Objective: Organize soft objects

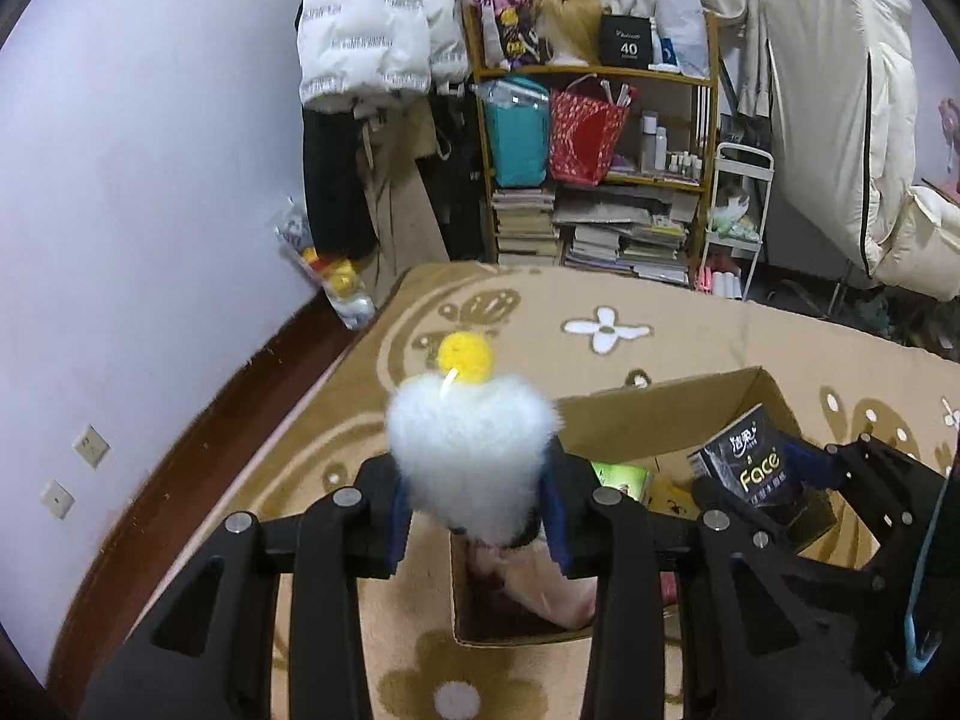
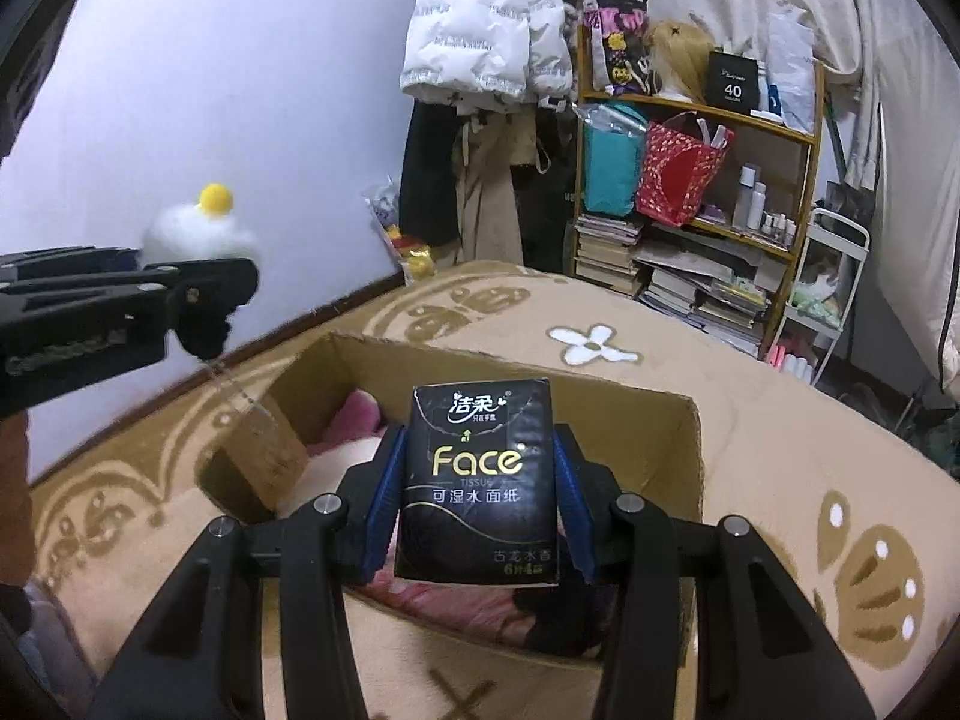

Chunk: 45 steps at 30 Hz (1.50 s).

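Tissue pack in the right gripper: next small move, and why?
Probably lower it a little further into the cardboard box and then open. The right gripper is shut on the black tissue pack, which hangs above the open box over pink soft items. The left gripper, holding the fluffy white toy, is off to the side.

Left gripper point(image 1: 477, 516), right gripper point(image 2: 477, 504): black linkages, silver screws, blue-padded jaws
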### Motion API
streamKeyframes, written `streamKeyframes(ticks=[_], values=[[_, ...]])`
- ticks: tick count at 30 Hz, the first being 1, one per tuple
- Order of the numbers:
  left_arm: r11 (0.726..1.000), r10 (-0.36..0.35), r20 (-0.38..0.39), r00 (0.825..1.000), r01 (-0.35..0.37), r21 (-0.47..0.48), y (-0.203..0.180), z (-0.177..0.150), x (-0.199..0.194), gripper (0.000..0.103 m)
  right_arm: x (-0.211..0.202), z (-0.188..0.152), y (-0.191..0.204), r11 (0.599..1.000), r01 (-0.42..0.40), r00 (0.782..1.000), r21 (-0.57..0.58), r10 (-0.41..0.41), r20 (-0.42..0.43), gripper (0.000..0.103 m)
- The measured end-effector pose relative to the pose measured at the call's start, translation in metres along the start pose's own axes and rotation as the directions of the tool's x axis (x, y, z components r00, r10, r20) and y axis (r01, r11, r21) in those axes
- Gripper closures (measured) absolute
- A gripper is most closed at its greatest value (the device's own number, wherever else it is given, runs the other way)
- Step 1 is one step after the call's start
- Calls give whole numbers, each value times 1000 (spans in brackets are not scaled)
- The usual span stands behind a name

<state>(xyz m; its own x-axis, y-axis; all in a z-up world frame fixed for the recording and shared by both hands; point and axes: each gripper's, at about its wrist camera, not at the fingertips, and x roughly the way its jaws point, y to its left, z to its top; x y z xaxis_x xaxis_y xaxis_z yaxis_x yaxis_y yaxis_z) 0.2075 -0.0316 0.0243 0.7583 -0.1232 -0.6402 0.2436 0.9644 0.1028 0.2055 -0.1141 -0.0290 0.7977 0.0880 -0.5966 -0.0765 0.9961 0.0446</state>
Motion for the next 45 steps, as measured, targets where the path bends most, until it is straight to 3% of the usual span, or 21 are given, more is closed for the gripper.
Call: streamKeyframes(ticks=[3, 5, 6, 7, 10, 13, 16, 30, 37, 45], values=[[1000, 13, -31, 999, -13, 6, 0, -6, 11, 67, 8, -2, -5, 1000, -10, 1000, 9, 10, -17, 53], [1000, 20, -49, 999, -20, 5, 2, -10, 18, 60, 9, -2, -9, 999, -30, 999, 34, 30, -16, 43], [1000, 22, -56, 998, -22, 2, 2, -12, 20, 51, 9, -2, -10, 998, -39, 999, 44, 40, -14, 30], [1000, 29, -58, 998, -29, -1, 2, -13, 21, 43, 8, -2, -11, 997, -50, 999, 51, 51, -9, 25], [998, 55, -41, 998, -54, 18, -1, -15, 22, 31, 6, -2, -11, 999, -39, 999, 36, 39, -9, 23], [998, 66, -48, 997, -66, 9, -2, -19, 22, 14, 1, -4, -13, 999, -25, 1000, 43, 25, -5, 4], [996, 87, -35, 996, -88, -28, 3, -19, 15, 2, -10, -5, -13, 998, -27, 999, 50, 26, 21, 0], [992, 121, 46, 992, -120, -27, 12, -17, -40, 0, -51, 4, -19, 995, -1, 999, 96, -3, 46, 0], [987, 155, 120, 981, -158, 10, 12, -22, -86, 0, -92, 17, -18, 995, -1, 994, 101, -10, 107, 0], [982, 190, 186, 964, -190, -18, 23, -28, -139, 0, -137, 23, -8, 996, -9, 985, 93, -7, 171, 0]])
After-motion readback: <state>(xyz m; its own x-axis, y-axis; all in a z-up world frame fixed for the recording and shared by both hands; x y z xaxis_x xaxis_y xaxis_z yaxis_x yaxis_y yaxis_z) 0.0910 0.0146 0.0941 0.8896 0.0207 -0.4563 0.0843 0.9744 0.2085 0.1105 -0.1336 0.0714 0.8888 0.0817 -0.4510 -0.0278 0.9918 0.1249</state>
